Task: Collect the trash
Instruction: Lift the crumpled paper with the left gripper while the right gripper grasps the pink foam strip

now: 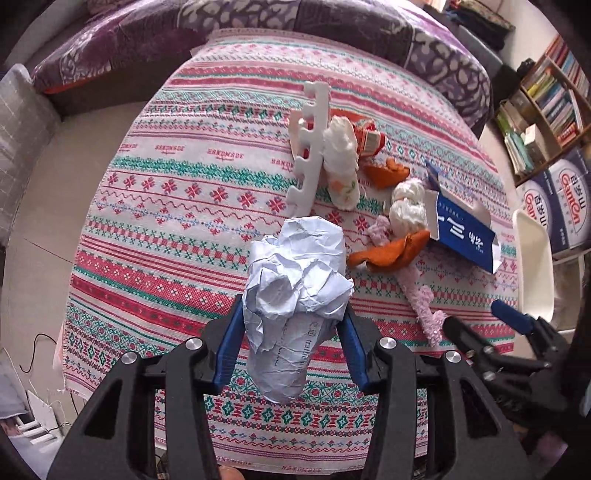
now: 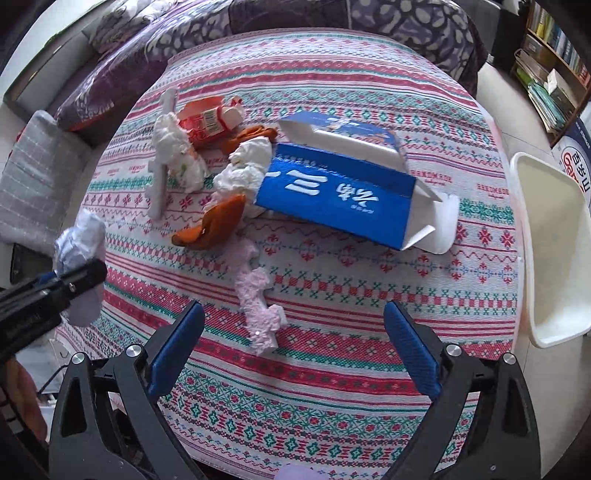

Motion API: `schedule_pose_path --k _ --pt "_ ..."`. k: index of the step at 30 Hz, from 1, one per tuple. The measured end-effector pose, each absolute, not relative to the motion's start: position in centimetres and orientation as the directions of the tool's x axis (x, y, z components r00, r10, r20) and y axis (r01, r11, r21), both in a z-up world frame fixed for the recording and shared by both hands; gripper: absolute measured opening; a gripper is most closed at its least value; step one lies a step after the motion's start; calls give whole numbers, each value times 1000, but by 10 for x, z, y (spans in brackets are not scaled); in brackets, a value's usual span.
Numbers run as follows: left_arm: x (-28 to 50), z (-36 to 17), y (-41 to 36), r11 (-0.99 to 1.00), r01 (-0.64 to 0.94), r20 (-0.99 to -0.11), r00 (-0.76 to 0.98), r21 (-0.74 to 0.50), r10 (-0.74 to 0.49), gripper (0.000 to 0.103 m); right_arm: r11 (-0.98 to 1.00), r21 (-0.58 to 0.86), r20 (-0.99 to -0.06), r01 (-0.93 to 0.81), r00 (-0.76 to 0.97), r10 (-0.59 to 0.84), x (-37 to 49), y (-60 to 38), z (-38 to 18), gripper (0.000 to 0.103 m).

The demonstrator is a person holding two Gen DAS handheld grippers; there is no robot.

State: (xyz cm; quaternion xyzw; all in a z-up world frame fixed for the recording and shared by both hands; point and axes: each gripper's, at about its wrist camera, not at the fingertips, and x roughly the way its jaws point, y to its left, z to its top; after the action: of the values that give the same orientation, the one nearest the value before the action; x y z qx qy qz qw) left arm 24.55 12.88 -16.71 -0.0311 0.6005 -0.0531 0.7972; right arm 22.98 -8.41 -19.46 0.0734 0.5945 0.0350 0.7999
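Note:
My left gripper (image 1: 293, 314) is shut on a crumpled white paper ball (image 1: 295, 280) and holds it above the patterned tablecloth (image 1: 166, 206); the ball also shows in the right wrist view (image 2: 79, 240). My right gripper (image 2: 291, 314) is open and empty, just behind a pink fuzzy strip (image 2: 256, 295). Beyond it lie a flattened blue carton (image 2: 340, 184), orange peel (image 2: 214, 221), white tissue wads (image 2: 243, 166), a red wrapper (image 2: 207, 123) and a white foam comb piece (image 2: 160, 162). The same trash lies ahead of the left gripper: the comb piece (image 1: 308, 147), tissues (image 1: 341, 162), the carton (image 1: 461, 229).
A white bin (image 2: 554, 251) stands off the table's right edge; it also shows in the left wrist view (image 1: 533, 266). A purple sofa (image 1: 258, 22) runs behind the table. Bookshelves (image 1: 546, 103) and boxes (image 1: 554, 199) are at the right.

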Motion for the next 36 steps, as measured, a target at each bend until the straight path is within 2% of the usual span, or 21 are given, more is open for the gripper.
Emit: schedule_pose_path --k 3,6,8,9,10,11,18,24,36 --pt "249 -151 128 991 23 -944 305 -128 -129 48 992 120 -953 -32 276 124 231 -62 -204 86" --pt "252 -141 129 991 10 -936 327 -132 -128 48 993 80 -964 -88 247 99 232 -45 -216 71" --pt "253 -139 130 990 4 -933 334 -141 -134 48 991 72 -972 -110 217 94 234 -38 -225 50" --pt "252 -137 131 990 1 -932 336 -143 -135 48 991 70 -975 -115 203 92 235 -35 -229 49" --pt "252 -137 132 990 0 -932 337 -143 -134 48 992 49 -973 -119 219 74 234 -33 -229 41" --pt "251 -136 133 990 -1 -931 339 -142 -133 48 991 31 -969 -127 238 61 233 -31 -228 22" --pt "251 -128 136 989 -14 -918 374 -150 -134 48 984 109 -952 -141 271 144 235 -32 -202 22" --pt "250 -111 139 986 -42 -883 453 -159 -123 48 977 140 -878 -159 437 197 232 -38 -144 22" --pt "243 -83 121 990 -59 -787 614 -126 -64 48 989 133 -708 -59 693 137 221 -76 -85 21"
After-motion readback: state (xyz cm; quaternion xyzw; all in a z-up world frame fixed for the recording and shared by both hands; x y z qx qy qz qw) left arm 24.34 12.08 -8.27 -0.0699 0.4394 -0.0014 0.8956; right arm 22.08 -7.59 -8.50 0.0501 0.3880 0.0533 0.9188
